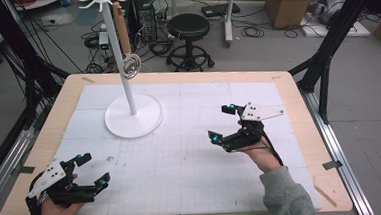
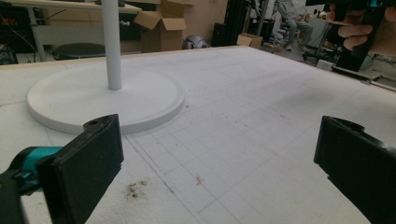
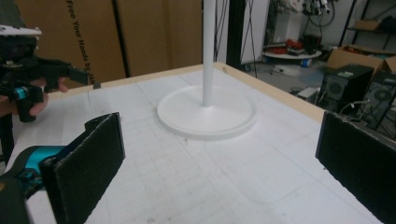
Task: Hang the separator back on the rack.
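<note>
Both grippers hover above the bench (image 1: 300, 131), a pale wooden top covered with a white gridded mat, and neither has anything in it. The left gripper (image 1: 88, 170) is near the front left corner with its 2 black jaws spread wide; the right gripper (image 1: 221, 122) is on the right half, also wide open, as both gripper views confirm.

The thing nearest to them is the tall white stand with a round flat base (image 1: 133, 116), which rises at the back left of the mat. A small coiled ring of pale cord or wire (image 1: 130, 67) hangs on its pole, and a light wooden stick (image 1: 121, 29) hangs from the hooked top.

In my judgement the work is at its start, an approach with nothing grasped yet. The next move probably calls for 1 gripper to rise toward the hanging ring and close on it gently, while the other may steady the base.

The top of the stand is cut off in both gripper views, so the ring cannot be checked there. Its material is hard to make out.
</note>
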